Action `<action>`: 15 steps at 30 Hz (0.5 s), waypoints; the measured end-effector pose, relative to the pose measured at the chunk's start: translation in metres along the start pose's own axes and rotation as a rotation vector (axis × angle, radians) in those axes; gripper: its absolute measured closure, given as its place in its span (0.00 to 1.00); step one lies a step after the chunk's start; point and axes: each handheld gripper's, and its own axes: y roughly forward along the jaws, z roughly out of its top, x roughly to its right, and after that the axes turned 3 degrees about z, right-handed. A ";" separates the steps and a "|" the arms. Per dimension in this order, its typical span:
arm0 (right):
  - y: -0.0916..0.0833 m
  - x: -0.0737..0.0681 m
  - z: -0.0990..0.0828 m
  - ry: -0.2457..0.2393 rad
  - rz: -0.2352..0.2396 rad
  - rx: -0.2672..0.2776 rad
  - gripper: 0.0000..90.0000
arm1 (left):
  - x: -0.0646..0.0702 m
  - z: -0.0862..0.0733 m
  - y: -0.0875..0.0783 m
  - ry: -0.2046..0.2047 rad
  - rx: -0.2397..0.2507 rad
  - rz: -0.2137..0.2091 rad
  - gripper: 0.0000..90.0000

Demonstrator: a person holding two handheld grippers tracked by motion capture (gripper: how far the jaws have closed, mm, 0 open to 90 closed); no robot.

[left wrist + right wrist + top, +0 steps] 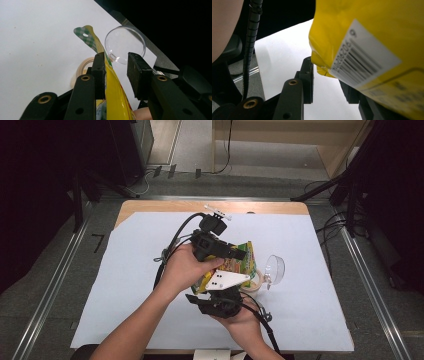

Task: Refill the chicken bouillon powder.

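A yellow snack bag with a green checked top is held up over the middle of the table between both hands. In the left gripper view the bag stands between the jaws of my left gripper, flat against one finger, with a clear gap to the other. My left gripper is open. From below, my right gripper points up at the bag. Its jaws are apart around the bag's bottom corner, which carries a barcode and hides most of one finger.
A clear round plastic lid lies right of the bag. A roll of tape rests under the bag. A white sheet covers the wooden table. Cables trail from both grippers.
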 end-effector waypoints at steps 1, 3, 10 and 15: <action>0.000 0.000 0.000 0.000 -0.001 0.000 0.75 | 0.000 0.000 0.000 0.000 0.001 0.000 0.77; -0.001 0.000 0.001 -0.001 -0.003 -0.001 0.77 | 0.001 0.000 -0.001 0.001 0.009 0.004 0.77; -0.003 -0.002 0.005 -0.022 -0.010 0.011 0.76 | 0.001 0.001 -0.007 -0.011 0.023 0.004 0.77; -0.002 -0.002 0.004 -0.011 -0.010 0.008 0.76 | 0.003 0.001 -0.005 -0.001 0.017 0.014 0.77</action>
